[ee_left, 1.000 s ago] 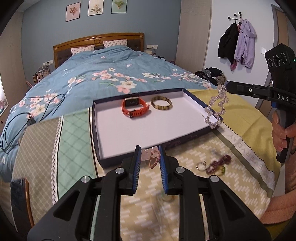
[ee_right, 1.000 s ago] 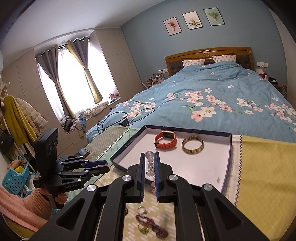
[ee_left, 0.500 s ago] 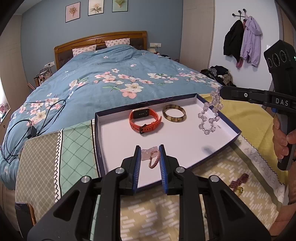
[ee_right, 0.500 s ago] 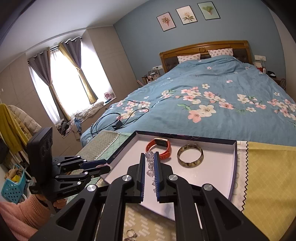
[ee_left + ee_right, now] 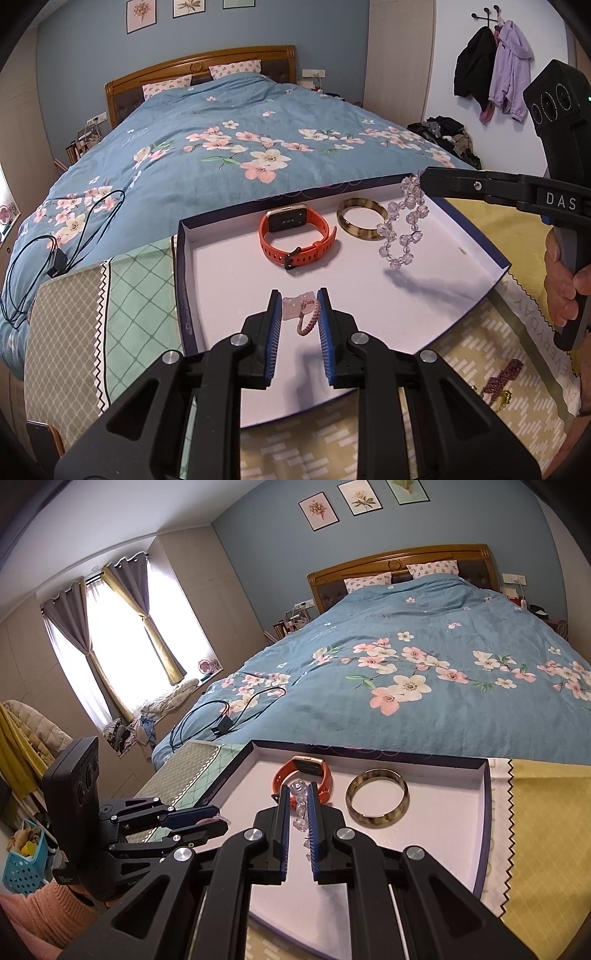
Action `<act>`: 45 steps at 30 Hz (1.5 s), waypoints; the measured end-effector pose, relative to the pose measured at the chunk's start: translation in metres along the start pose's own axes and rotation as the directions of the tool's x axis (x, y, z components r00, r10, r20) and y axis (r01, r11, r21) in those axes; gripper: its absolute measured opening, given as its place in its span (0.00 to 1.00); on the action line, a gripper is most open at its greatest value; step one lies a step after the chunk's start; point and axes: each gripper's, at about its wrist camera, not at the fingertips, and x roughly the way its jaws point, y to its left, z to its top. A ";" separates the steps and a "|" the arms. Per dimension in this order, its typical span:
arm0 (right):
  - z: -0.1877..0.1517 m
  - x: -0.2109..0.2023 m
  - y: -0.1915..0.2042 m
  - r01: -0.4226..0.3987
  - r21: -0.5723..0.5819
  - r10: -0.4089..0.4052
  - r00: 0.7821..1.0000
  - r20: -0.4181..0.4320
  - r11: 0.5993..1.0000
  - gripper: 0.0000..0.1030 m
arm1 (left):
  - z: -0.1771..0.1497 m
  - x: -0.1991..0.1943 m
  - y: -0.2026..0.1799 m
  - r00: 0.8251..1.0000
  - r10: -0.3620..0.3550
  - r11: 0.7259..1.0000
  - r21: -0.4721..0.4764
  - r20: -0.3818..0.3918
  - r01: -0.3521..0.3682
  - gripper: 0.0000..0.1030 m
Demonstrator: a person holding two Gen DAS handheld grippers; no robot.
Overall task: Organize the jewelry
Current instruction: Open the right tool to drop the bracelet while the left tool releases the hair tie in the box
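Observation:
A shallow dark-rimmed tray (image 5: 183,280) with a white floor lies on the patterned cloth at the foot of the bed; it also shows in the right wrist view (image 5: 485,812). In it lie an orange watch (image 5: 295,236) and a brown bangle (image 5: 360,223). My left gripper (image 5: 299,310) is shut on a small pink bracelet with its clear tag (image 5: 306,314), held above the tray's near part. My right gripper (image 5: 296,801) is shut on a clear bead bracelet (image 5: 404,225), which hangs above the tray's right side next to the bangle (image 5: 376,803).
A purple bead piece and a gold piece (image 5: 500,382) lie on the cloth right of the tray. Black cables (image 5: 55,243) lie on the blue floral duvet behind. A blue basket (image 5: 24,864) stands on the floor at left.
Both grippers have moved forward over the tray with their bracelets. The bead bracelet went from the tray's right rim to above its floor near the bangle.

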 end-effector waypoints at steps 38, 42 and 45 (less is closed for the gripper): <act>-0.019 0.014 -0.050 0.141 0.095 -0.128 0.983 -0.133 0.985 0.20 | 0.024 0.067 0.001 0.992 -0.064 0.997 -0.050 -0.108 0.058 0.29; -0.020 0.006 -0.043 0.132 0.075 -0.123 0.986 -0.116 0.988 0.24 | 0.025 0.052 0.004 0.996 -0.068 0.996 -0.060 -0.056 0.065 0.39; -0.022 0.002 -0.038 0.122 0.064 -0.114 0.987 -0.111 0.990 0.29 | 0.028 0.040 0.011 0.997 -0.067 0.994 -0.084 -0.030 0.064 0.39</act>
